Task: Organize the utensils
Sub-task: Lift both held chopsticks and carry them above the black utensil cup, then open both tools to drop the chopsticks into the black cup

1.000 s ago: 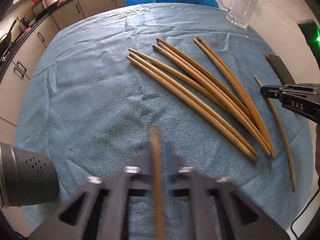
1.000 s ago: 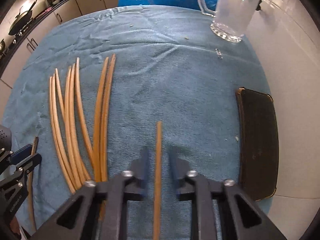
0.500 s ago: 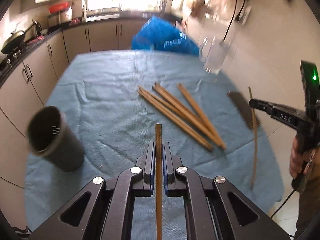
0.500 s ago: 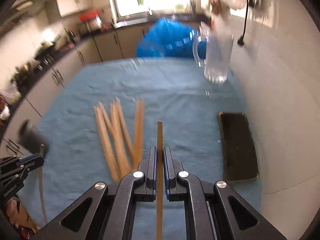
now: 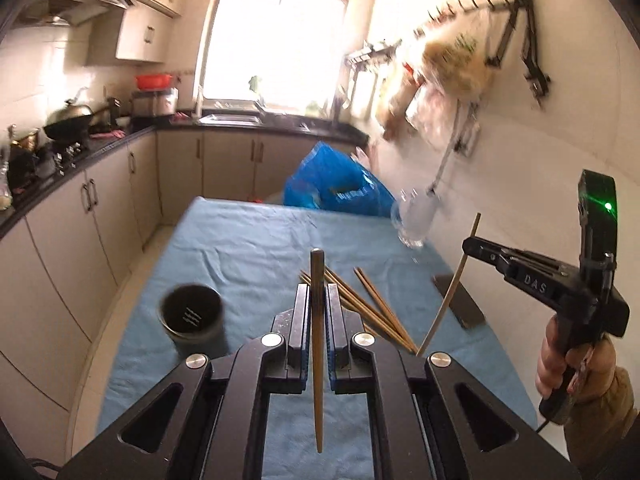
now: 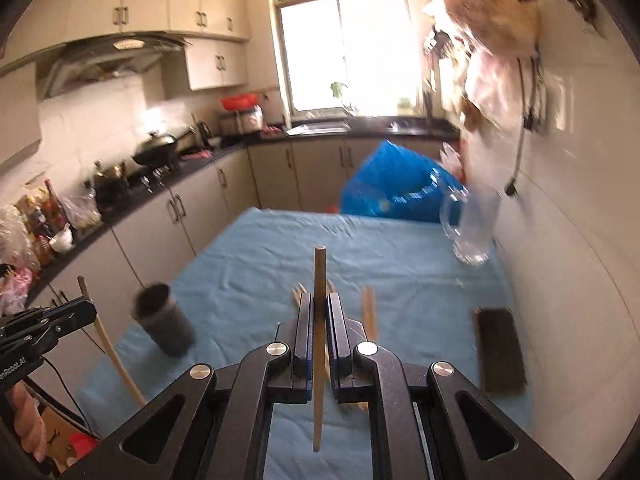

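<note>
My left gripper [image 5: 317, 294] is shut on a wooden chopstick [image 5: 318, 344] and holds it high above the blue-clothed table [image 5: 248, 248]. My right gripper [image 6: 319, 304] is shut on another chopstick [image 6: 319, 344], also lifted. Each gripper shows in the other's view: the right one [image 5: 470, 245] with its chopstick [image 5: 448, 300], the left one [image 6: 90, 310] with its chopstick [image 6: 108, 344]. Several loose chopsticks [image 5: 376, 308] lie on the cloth, also in the right wrist view [image 6: 368, 312]. A dark perforated holder cup [image 5: 192, 316] stands at the table's left, also in the right wrist view [image 6: 164, 324].
A glass mug [image 6: 472, 228] stands at the far right of the table by the wall. A dark flat block [image 6: 500, 348] lies near the right edge. A blue bag [image 5: 336, 184] sits behind the table. Kitchen cabinets [image 5: 100, 200] run along the left.
Both grippers closed on a chopstick each, lifted them off the cloth and tilted upward, so the views now look across the kitchen instead of down at the table.
</note>
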Available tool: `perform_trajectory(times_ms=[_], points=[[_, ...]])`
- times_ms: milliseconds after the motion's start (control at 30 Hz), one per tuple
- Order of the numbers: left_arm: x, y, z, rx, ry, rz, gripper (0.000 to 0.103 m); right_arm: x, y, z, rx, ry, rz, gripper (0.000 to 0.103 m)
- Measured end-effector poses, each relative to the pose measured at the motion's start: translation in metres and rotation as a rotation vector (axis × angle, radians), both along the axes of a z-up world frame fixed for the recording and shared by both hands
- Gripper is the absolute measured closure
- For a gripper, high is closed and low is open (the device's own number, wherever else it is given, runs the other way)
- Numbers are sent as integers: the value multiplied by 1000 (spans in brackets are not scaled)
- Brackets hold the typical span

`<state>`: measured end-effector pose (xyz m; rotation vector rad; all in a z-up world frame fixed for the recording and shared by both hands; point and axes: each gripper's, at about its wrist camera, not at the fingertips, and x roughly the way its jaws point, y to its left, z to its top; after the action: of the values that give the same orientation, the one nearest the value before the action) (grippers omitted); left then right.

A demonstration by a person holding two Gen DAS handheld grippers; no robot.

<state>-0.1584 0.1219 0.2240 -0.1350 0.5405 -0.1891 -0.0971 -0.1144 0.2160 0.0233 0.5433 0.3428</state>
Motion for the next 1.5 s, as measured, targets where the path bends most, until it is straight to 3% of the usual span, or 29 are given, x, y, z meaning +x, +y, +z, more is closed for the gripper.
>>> perform_trajectory(times_ms=[300,433,633,867,1067,1300,1500], points=[[32,77,50,-13,-79,187,97,22,82,53,143,-91,133,97],[54,104,58,-30,-92,242,97,40,117,66,206,-96,182,97],[97,131,51,-67,-55,279,97,70,163,58,235,-52,226,97],[132,140,9,-75,36,276,97,103,194,17,192,50,239,96],[126,148,7,-104,46,275,97,115,197,-8,172,105,241,96],[86,142,55,-98,-72,238,97,113,191,3,181,88,249,97],[76,138,81,-72,-132,243,97,111,193,7,176,83,244,97]])
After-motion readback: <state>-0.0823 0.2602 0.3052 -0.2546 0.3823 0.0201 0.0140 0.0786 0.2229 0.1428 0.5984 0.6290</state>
